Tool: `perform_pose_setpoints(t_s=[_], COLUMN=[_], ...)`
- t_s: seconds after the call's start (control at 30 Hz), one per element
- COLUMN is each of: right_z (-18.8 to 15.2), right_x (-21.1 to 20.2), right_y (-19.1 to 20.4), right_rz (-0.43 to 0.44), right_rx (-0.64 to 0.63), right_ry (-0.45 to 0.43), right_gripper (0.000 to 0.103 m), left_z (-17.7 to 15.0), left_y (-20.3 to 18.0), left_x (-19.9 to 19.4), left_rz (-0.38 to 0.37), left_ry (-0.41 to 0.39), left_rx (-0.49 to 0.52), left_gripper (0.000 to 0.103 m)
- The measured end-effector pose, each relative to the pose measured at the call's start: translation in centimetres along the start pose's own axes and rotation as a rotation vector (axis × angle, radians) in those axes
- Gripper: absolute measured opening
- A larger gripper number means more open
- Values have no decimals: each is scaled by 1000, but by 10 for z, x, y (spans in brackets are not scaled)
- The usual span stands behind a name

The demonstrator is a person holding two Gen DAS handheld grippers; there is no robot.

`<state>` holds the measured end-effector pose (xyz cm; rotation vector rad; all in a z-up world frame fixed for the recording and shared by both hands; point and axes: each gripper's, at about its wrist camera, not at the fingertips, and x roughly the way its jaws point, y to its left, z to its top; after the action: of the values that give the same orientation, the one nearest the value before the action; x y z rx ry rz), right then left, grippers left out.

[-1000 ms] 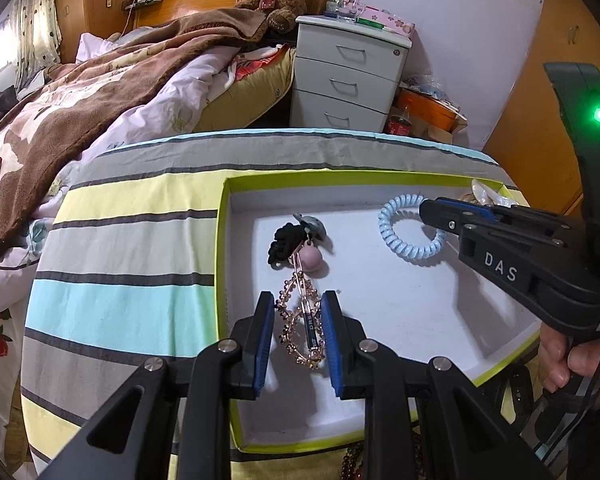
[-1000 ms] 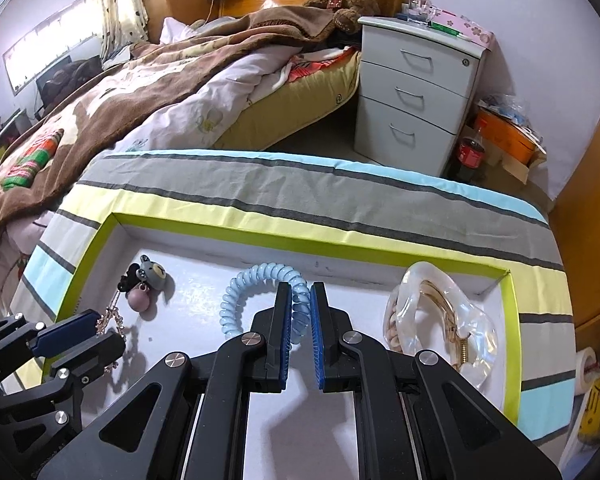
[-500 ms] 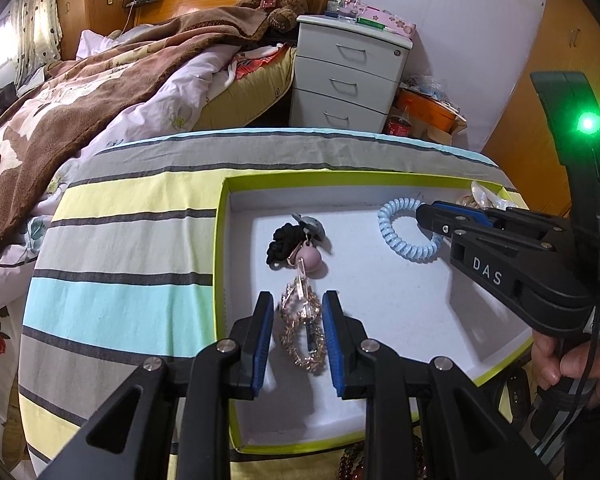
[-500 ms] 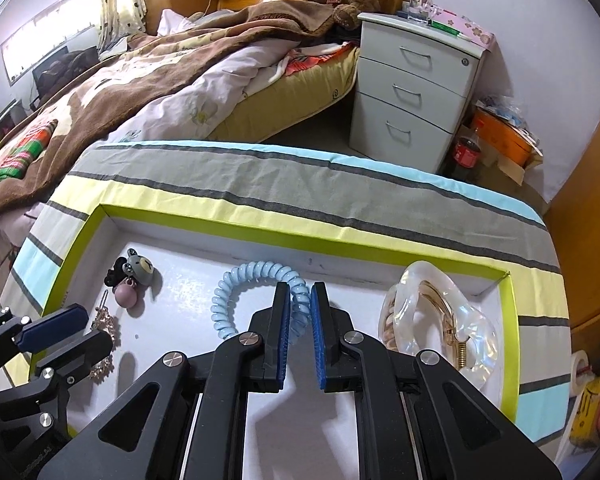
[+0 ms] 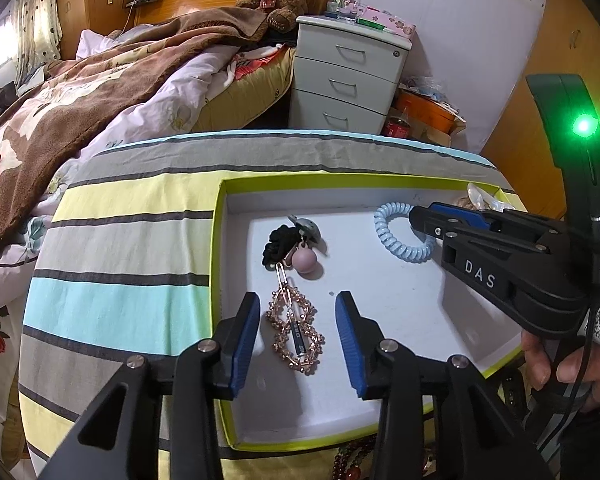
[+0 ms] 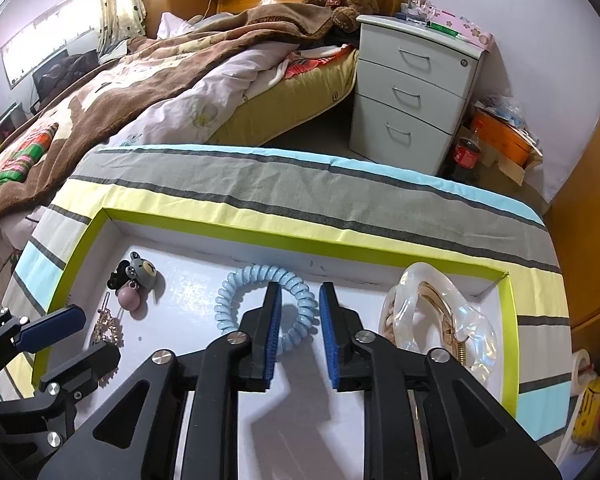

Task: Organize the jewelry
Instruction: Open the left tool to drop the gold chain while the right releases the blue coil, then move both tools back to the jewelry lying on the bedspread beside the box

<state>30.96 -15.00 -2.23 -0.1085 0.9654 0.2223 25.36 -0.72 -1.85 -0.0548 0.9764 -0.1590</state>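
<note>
Left tongs [image 5: 296, 334] opening astride rose-gold chain [image 5: 296, 330], apparently clear of tray wall [image 5: 217, 280]

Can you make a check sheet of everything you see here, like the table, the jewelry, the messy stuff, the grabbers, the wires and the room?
Surface: striped cloth under a green-rimmed tray.
Job's things: rose-gold chain, bear charm, blue coil band, clear hair claw, all in the tray.
Clutter: beads outside the tray's near edge.
Grippers: left gripper opening around the chain; right gripper opening around the band.
Cables: black wire by the hand.
Surroundings: bed, drawers.
</note>
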Motion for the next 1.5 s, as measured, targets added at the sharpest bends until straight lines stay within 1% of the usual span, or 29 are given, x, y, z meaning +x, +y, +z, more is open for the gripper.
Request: perform_pose_setpoints(t_s=[0.07,0.2,0.23,0.3,0.4,0.53,0.67,0.8,0.9,1.13,1.33,1.5], right_z=[0,0,0,-1,-3,-8,-18,-35,-50,-90,-120,-136], right_x=[-2,-8,-10,-16,-28,-49,-68,-86,-97,-118,-116,-108], right_y=[0,1,2,2,3,3,3,1,-1,-17,-28,-30], right_rz=[4,11,14,15,17,29,35,43,37,31,21,28], right_rx=[-1,3,3,5,11,34,48,57,59,118,167,175], right_ry=[-5,-19,-24,-36,-60,-95,-122,-154,-159,-175,-143,-110], right_gripper=[25,33,34,35,35,35,36,37,42,43,43,44], left_z=[-1,-2,-2,-2,-2,-5,-11,-20,-27,-53,-74,-91], left_y=[0,-3,-3,-3,-4,-6,-9,-9,-6,2,8,13], left_x=[0,-3,-4,-8,-15,-27,-42,-58,-69,-93,-100,-101], left_rz=[-1,-1,-1,-1,-2,-2,-6,-9,-14,-45,-52,-71], left_ry=[0,-7,-10,-16,-25,-40,-58,-74,-89,-121,-114,-106], left_rx=[0,5,6,6,11,20,27,24,14,-9,-32,-52], left_gripper=[43,49,49,53,56,58,62,63,64,64,64,64])
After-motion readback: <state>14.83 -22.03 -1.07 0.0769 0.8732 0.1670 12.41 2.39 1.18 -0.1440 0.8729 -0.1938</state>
